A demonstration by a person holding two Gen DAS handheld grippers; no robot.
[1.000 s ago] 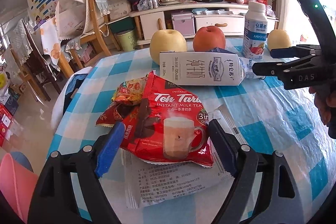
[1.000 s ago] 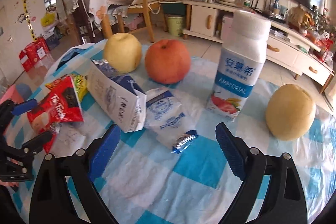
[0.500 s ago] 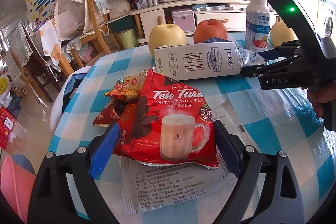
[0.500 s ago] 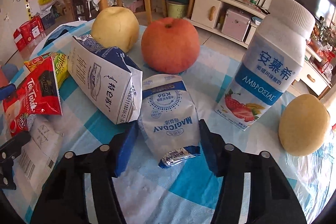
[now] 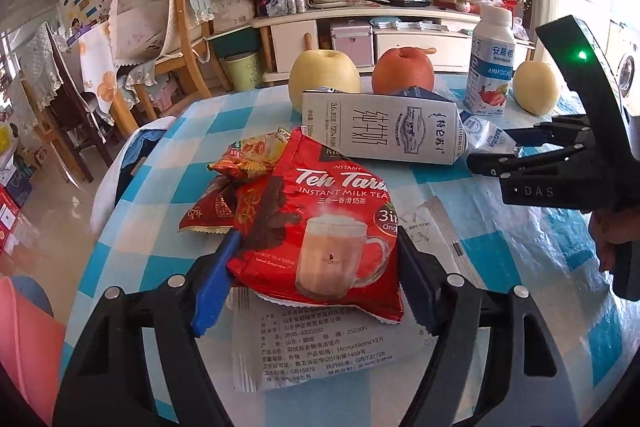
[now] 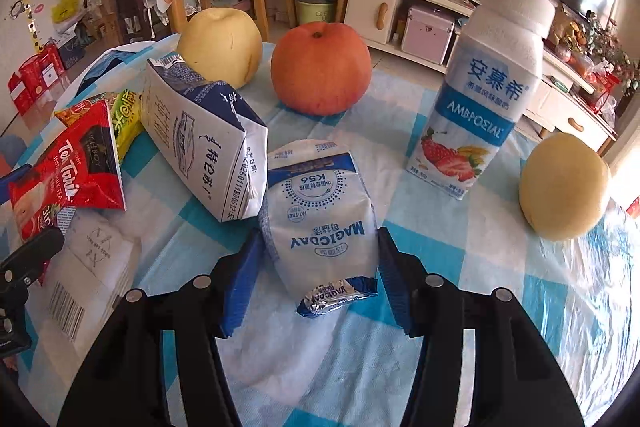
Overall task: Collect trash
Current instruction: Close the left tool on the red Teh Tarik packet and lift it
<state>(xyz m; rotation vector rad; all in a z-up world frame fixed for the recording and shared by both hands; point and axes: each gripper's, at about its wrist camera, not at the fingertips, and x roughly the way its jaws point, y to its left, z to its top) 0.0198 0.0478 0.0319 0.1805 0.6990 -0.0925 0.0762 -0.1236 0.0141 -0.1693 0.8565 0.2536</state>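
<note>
Two light, crinkly packets on the checked worktop. Left: red sachet, thin and slippery foil, between jaws of left gripper just closing on both its edges; better to pinch mid-body. Right: white pouch, soft and limp, squeezed at its sides by just-narrowed jaws of right gripper.

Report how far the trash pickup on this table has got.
Done: nothing looks collected yet. In hand: the left gripper has been closing its jaws around the red tea packet; the right gripper is clamped on the white Magicday pouch, both on the tablecloth. Left: the milk carton, snack wrappers and printed white bag.
</note>
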